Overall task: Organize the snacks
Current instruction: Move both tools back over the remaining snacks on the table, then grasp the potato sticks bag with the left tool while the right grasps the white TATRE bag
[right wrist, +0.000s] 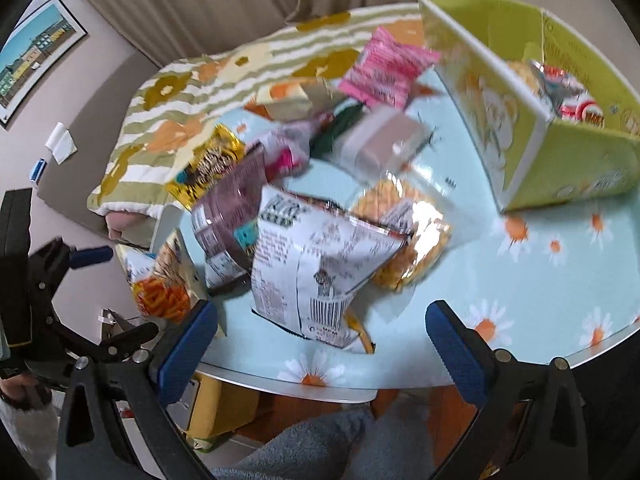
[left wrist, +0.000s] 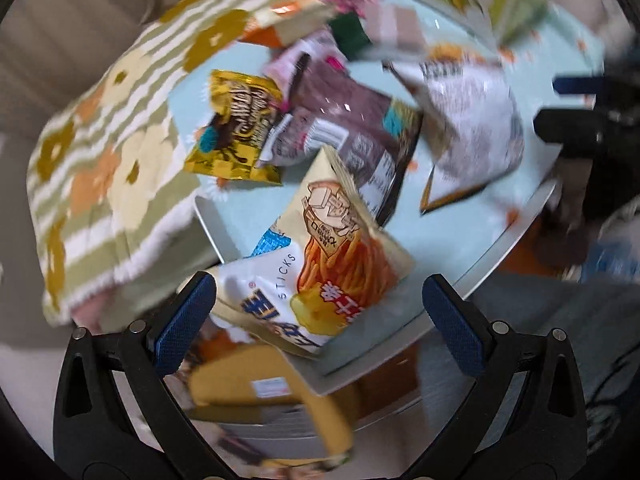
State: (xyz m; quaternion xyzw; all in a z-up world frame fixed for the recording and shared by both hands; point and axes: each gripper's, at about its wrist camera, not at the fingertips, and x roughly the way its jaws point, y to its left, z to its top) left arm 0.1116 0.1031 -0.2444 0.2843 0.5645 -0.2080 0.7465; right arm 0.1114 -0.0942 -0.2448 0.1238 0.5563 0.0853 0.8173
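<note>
While both tools are hovering over the snack pile, the left hand-held gripper (left wrist: 320, 312) is holding its blue fingers wide apart, gripping nothing, though the potato-sticks bag (left wrist: 320, 280) at the counter (left wrist: 472, 264) edge is lying between them, its corner looking close to the left pad. Further right, a white printed bag (right wrist: 320, 264) is lying on the daisy-patterned counter, just ahead of the right hand-held gripper (right wrist: 322, 340), whose fingers are also standing wide open and empty. At far right, a green box (right wrist: 560, 152) is holding some snacks.
</note>
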